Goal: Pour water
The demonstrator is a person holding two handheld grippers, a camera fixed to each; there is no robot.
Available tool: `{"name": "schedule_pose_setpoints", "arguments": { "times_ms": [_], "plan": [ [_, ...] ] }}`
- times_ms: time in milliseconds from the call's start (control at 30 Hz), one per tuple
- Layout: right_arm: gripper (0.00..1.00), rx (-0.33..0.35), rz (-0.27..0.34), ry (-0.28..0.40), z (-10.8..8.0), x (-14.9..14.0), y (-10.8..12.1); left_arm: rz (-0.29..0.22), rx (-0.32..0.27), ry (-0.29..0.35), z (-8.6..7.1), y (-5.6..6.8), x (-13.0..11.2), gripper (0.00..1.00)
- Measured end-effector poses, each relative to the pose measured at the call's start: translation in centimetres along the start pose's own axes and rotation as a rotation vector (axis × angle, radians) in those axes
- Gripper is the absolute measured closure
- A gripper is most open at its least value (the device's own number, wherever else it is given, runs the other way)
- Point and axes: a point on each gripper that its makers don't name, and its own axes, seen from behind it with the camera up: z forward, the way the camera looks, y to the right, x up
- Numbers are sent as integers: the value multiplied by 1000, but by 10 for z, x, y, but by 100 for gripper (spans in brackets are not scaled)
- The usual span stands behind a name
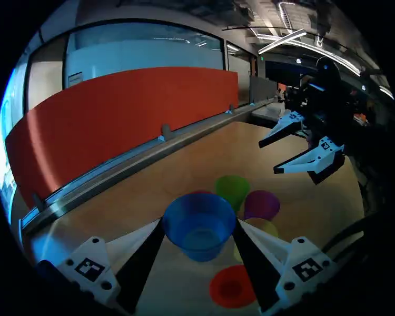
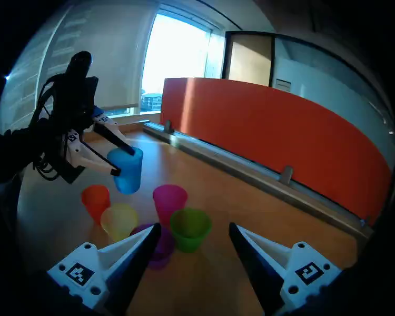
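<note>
Your left gripper [image 1: 198,233] is squeezing the blue cup [image 1: 199,216]. One finger is on each side, and both press on its wall. The cup is up in the air, not on the table [image 1: 208,152]. It stands straight, mouth up. I cannot tell if there is water in it.

The other cups sit in a small bunch on the table, well away from the rail [image 1: 145,152] along the table's far edge. From your left gripper, the orange cup [image 1: 231,287] is low down and closest to you, a bit to the right. The yellow cup [image 1: 265,226] is just to the right of the blue one. The green cup [image 1: 232,188] and the pink cup [image 1: 261,204] are farther ahead.

Here is what counts: the blue cup hangs above the bunch, not over any one cup's mouth. I think you must pick a cup first, bring the blue rim over its mouth, then tip slowly. Orange and yellow look closest, so they should be easiest.

Your right gripper [image 2: 194,227] is open and holds nothing. The green cup sits right in front of its fingers, not touched. A low purple cup [image 2: 163,245] is beside it, partly behind one finger. The left hand has the pouring job. The right one is near enough to steady a cup if you need that.
</note>
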Motion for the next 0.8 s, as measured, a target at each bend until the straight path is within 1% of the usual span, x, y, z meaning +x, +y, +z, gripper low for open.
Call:
{"name": "schedule_pose_setpoints", "arguments": {
  "times_ms": [167, 333, 500, 800],
  "plan": [
    [0, 0, 1, -4, 5, 1, 1, -15, 25, 63, -10, -1, 11, 12],
    [0, 3, -1, -17, 10, 1, 2, -24, 44, 121, -22, 2, 18, 12],
    [0, 12, -5, -27, 16, 3, 1, -31, 63, 174, -35, 7, 26, 12],
    [0, 30, -18, -57, 25, 4, 0, -78, 77, 295, -62, 19, 49, 12]
  ]
}}
